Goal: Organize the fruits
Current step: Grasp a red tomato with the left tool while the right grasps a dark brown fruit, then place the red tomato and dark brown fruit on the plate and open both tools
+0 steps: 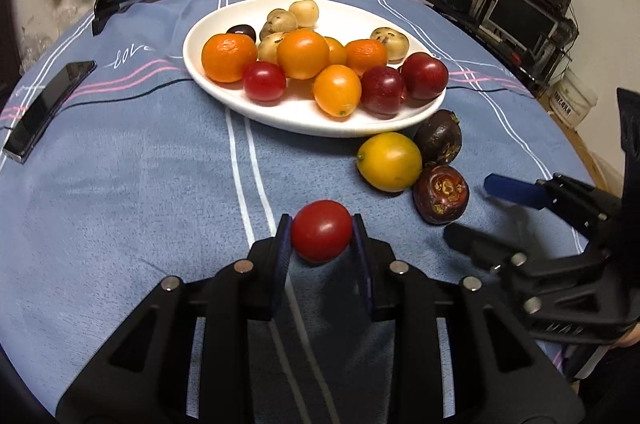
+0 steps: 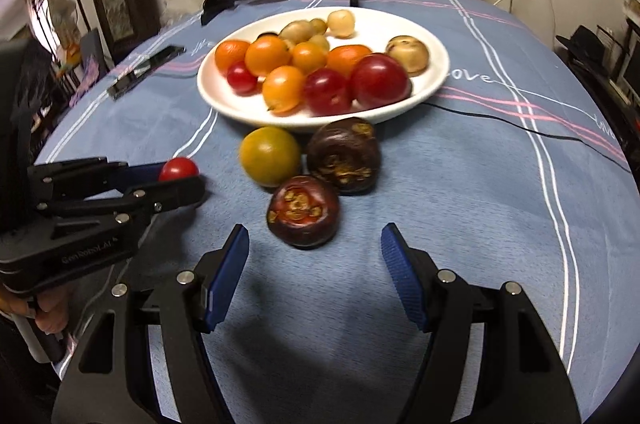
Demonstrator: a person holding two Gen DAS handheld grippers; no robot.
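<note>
Now the left gripper (image 1: 322, 230) has its jaws clenched on a red tomato (image 1: 321, 231) near the white plate (image 1: 280, 112); the right gripper (image 2: 314, 244) stands released before a dark mangosteen (image 2: 303, 211) on the counter (image 1: 140, 184).

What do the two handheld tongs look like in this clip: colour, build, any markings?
Both the left tongs and right tongs are black plastic frames with triangular cut-outs and round silver pins at the joints. Each finger carries a ribbed blue pad. The left one's body bears pale lettering, too blurred to read surely. No cables show.
</note>
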